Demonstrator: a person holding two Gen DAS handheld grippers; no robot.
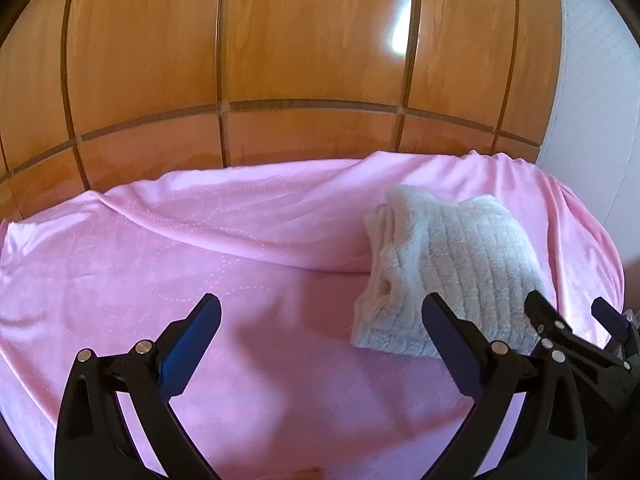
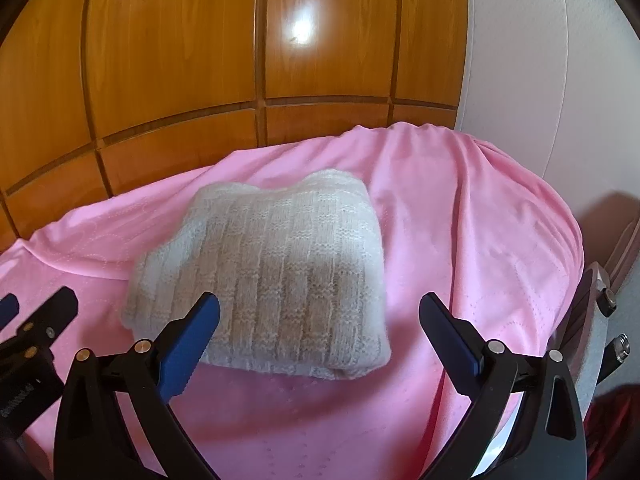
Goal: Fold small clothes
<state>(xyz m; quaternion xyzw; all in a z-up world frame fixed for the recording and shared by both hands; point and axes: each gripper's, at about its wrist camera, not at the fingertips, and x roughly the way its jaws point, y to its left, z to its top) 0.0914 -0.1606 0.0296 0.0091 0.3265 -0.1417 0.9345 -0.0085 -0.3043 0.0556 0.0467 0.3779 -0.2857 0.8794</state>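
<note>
White knit sweater point(image 2: 264, 276) sits folded in a thick bundle mid-frame in the right view, on the pink blanket point(image 2: 460, 216) over the bed. Left gripper point(image 1: 320, 316) and right gripper point(image 2: 319, 314) both w/ jaws wide, holding nothing. Risk imo: bulky layers could spring open if bumped, esp. the loose left edge.

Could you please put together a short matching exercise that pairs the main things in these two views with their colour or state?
Things:
1. knitted garment
2. blanket
3. wooden panelling
4. left hand-held gripper

Colour or state:
A. glossy orange-brown, behind the bed
B. open, holding nothing
C. pink, spread out with wrinkles
D. cream white, folded into a compact bundle

Pairs: 1-D, 2-C, 3-A, 4-B
</note>
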